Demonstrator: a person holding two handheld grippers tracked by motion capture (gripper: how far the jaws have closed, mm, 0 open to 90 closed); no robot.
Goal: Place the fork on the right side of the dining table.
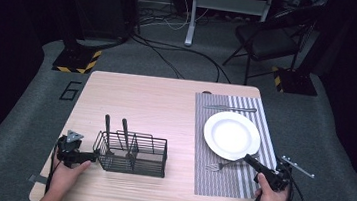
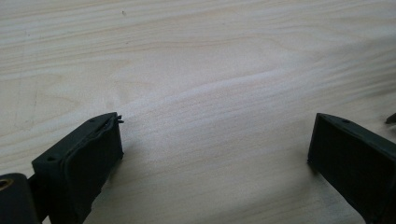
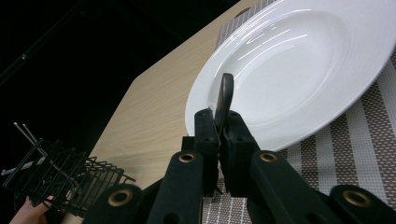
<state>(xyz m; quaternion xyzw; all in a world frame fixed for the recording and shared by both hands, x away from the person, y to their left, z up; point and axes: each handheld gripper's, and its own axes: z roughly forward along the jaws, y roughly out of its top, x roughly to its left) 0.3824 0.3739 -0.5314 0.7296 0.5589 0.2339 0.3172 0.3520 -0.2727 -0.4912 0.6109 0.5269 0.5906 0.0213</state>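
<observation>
Right gripper (image 1: pixel 254 163): at about 5 o'clock on the table in the high view, clenched on the handle of a fork (image 1: pixel 225 164); in the right gripper view the two black jaws pinch the dark handle end (image 3: pixel 224 100), which sticks up between them in front of the plate.
Fork: lies on the striped placemat (image 1: pixel 218 182), tines pointing toward 9 o'clock, just beside the plate's near rim at the plate's 6 o'clock; whether it rests fully on the mat I cannot tell.
Plate (image 1: pixel 232 135): white, round, on the placemat at the table's 3 o'clock side.
Table knife (image 1: pixel 230 108): on the placemat at the plate's 12 o'clock, apart from it.
Left gripper (image 1: pixel 91 156): at about 8 o'clock on the table, its tip at the left end of the black wire cutlery caddy (image 1: pixel 133 154); in the left gripper view the jaws stand wide apart over bare wood (image 2: pixel 210 93), released, nothing between them.
Caddy: near the table's middle front, two dark-handled utensils (image 1: pixel 124 130) standing upright in it.
</observation>
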